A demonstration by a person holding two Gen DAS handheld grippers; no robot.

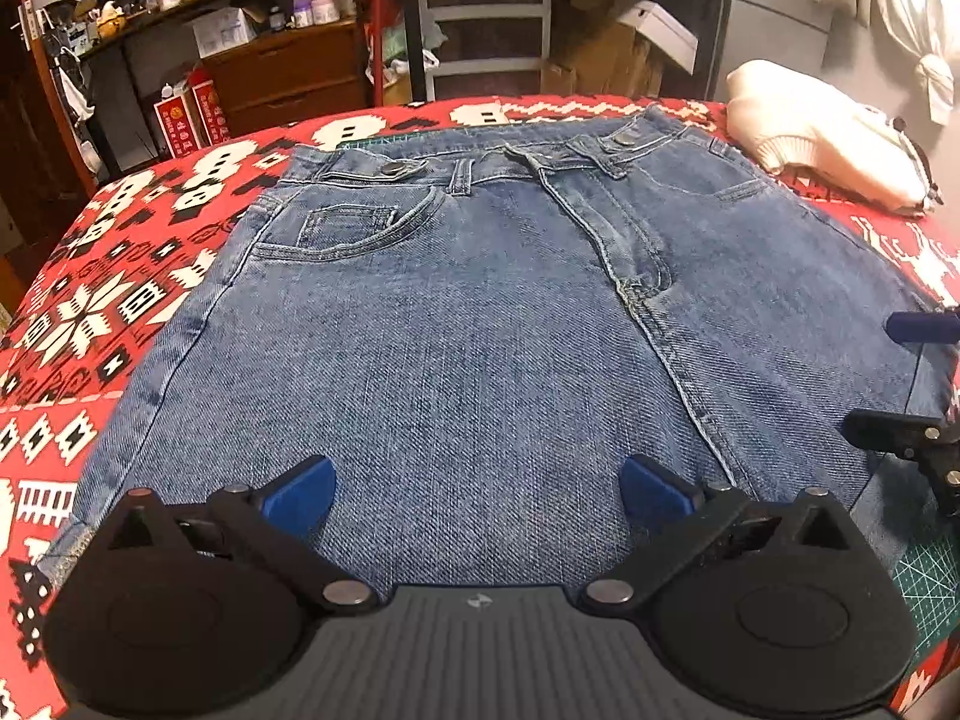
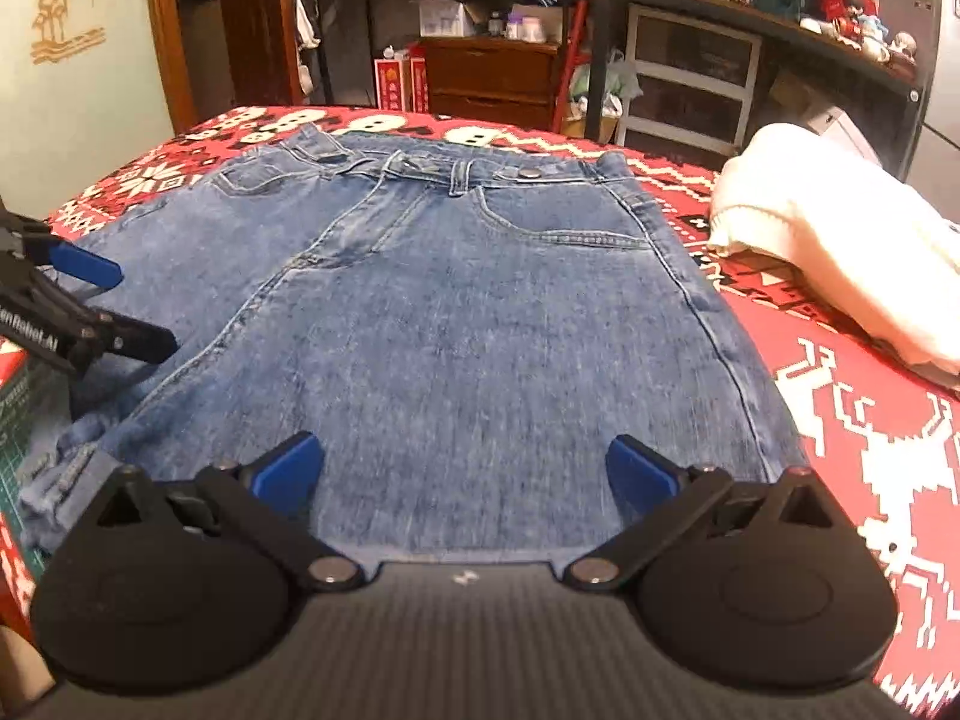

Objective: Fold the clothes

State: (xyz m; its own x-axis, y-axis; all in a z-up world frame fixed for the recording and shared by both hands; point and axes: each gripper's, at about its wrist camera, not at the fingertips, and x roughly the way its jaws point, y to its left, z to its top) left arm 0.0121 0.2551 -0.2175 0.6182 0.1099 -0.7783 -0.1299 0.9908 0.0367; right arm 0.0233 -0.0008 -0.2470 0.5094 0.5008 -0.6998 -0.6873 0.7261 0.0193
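Surroundings: I see one cream knitted garment [image 1: 831, 132] bunched on the far right of the red patterned cloth [image 1: 120, 276], well apart from my work; cluttered shelves and a brown wooden drawer chest [image 1: 288, 75] stand beyond the far edge.
In the way: nothing lies on top of the denim; a green cutting mat [image 1: 930, 576] shows under its near edge.
Count: one pair of faded blue denim jeans [image 1: 480, 330], one cream garment, two grippers.
Jeans: they lie flat in the middle, waistband far, doubled legs near.
Left gripper [image 1: 477, 489]: my blue pads stand wide apart over the near denim, gripping nothing.
Right gripper [image 2: 465, 471]: likewise spread wide, pads clear of the cloth, hovering over the near right part.
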